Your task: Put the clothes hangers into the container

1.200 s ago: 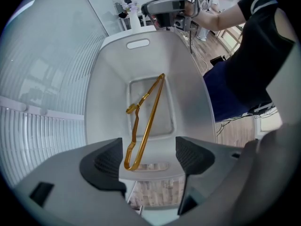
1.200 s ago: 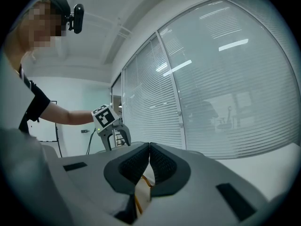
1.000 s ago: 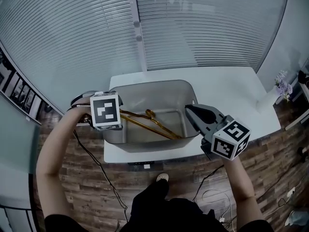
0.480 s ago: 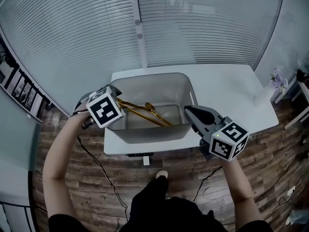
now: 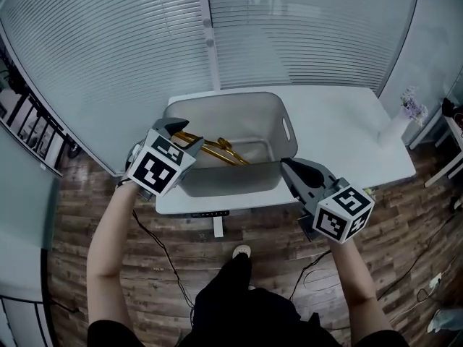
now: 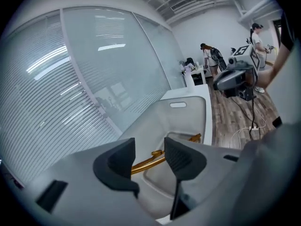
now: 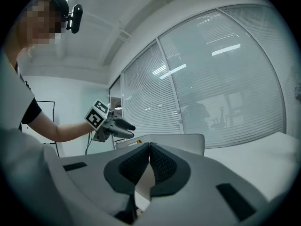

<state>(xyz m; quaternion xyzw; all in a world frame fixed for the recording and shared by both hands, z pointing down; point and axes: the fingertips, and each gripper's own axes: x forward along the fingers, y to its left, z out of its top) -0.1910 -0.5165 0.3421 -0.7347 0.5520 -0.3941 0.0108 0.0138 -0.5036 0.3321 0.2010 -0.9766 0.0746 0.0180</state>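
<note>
Jaws on the left gripper [image 5: 184, 131] are closing on nothing over the container [image 5: 233, 97] left rim, the right gripper [image 5: 286, 164] sits clamped shut, empty, off its near-right corner, and the gold hangers [image 5: 211, 149] lie inside with space around.

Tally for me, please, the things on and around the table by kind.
Grippers: 2; left gripper closing with nothing between its jaws, right gripper shut and empty
Container: 1
Table: 1
Gold hangers: at least 1; they overlap in the container
Total: at least 5
</note>
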